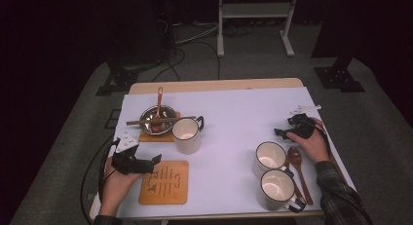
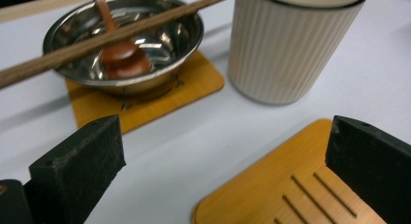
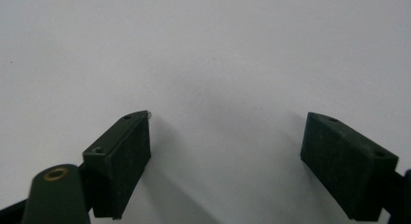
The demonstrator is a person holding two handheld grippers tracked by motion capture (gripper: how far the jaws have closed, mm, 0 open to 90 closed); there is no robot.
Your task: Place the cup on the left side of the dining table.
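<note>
Both tongs are wide open and empty: the left tongs (image 1: pixel 157 159) rest at the bare wooden coaster (image 1: pixel 164 182), near left on the desk (image 1: pixel 234 113), apparently awaiting a mug (image 1: pixel 187 135) just beyond; the right tongs (image 1: pixel 278 132) idle over bare surface.

Bare tabletop (image 1: pixel 234 137) between ribbed mug (image 1: pixel 186 135) and cups (image 1: pixel 269 157)

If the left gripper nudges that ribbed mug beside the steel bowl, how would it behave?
The ribbed mug looks ceramic, so probably heavy and rigid; it should slide on the smooth white table cover rather than tip. Tall sides suggest a high push might topple it. The chopsticks across the bowl may roll off.
</note>
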